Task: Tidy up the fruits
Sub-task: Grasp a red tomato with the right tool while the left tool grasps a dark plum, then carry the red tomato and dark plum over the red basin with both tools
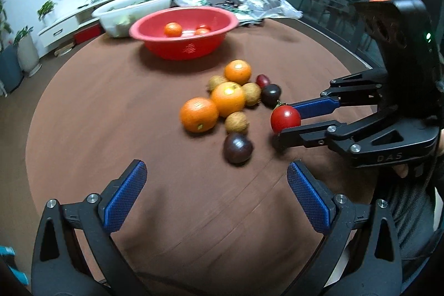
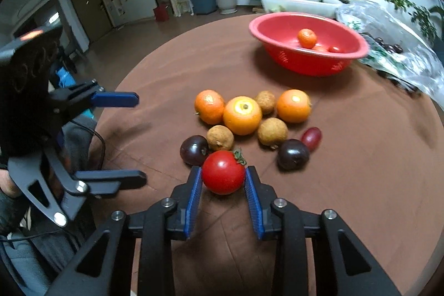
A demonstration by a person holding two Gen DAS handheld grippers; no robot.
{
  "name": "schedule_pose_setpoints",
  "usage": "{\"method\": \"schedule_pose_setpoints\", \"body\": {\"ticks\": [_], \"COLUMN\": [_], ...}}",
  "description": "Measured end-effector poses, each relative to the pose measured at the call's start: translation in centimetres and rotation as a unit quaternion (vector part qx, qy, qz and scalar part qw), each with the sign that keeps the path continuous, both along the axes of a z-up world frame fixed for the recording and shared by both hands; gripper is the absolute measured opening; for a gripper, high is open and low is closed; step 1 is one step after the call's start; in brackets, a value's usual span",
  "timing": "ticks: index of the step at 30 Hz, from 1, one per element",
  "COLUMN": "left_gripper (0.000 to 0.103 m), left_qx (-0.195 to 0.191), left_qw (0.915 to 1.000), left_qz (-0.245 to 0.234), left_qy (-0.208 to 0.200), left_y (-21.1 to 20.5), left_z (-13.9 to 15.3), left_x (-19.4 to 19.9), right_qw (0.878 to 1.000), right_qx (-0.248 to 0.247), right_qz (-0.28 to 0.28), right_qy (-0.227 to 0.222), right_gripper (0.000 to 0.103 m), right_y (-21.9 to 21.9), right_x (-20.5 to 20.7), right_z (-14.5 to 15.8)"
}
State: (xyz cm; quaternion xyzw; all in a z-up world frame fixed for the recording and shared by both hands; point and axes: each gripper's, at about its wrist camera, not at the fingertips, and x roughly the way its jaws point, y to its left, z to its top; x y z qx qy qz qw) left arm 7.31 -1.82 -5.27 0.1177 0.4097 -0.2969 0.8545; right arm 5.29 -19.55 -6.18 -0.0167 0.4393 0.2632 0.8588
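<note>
Glossy round red tomato point(image 2: 223, 175) with green calyx between blue fingers point(image 2: 193, 193)

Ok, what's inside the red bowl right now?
The red bowl holds one orange and at least two small red tomatoes; its near wall hides part of the bottom.

On the table point(image 2: 360, 185), a cluster of fruit point(image 2: 244, 115) lies near the middle, with a basin point(image 2: 308, 46) behind it holding more fruit point(image 2: 307, 38). A tub point(image 2: 294, 0) stands behind the basin, a plastic bag point(image 2: 394, 46) to the basin's right. At the cluster's near edge, a tomato point(image 2: 223, 172) sits between the fingers of the right tongs point(image 2: 223, 182); the left tongs point(image 2: 133, 139) hang well apart at the left.
</note>
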Motion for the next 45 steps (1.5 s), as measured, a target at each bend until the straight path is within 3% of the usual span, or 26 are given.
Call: {"method": "schedule_pose_setpoints", "body": {"ticks": [1, 5, 12, 26, 45], "left_gripper": [0.097, 0.068, 0.042, 0.027, 0.026], "left_qx": [0.003, 0.013, 0.030, 0.038, 0.004], "left_qw": [1.0000, 0.9996, 0.9987, 0.9983, 0.9990], "left_qz": [-0.005, -0.023, -0.029, -0.028, -0.010], "left_qy": [-0.001, 0.012, 0.028, 0.035, 0.044], "left_y": [-0.5, -2.2, -3.8, -4.0, -1.9], "left_z": [-0.1, -0.8, -2.2, -3.0, -2.0], "left_x": [0.1, 1.3, 2.5, 2.7, 2.2], "right_qw": [1.000, 0.999, 0.997, 0.996, 0.995], "right_qx": [0.004, 0.020, 0.040, 0.056, 0.063], "right_qz": [-0.007, -0.037, -0.059, -0.071, -0.075], "right_qy": [0.000, -0.006, -0.014, -0.016, -0.016], "right_gripper": [0.035, 0.035, 0.035, 0.035, 0.035], "right_y": [-0.3, -1.8, -3.1, -3.5, -3.2], "right_x": [-0.1, -1.0, -2.0, -2.3, -2.4], "right_z": [0.1, 0.9, 1.6, 1.7, 1.7]}}
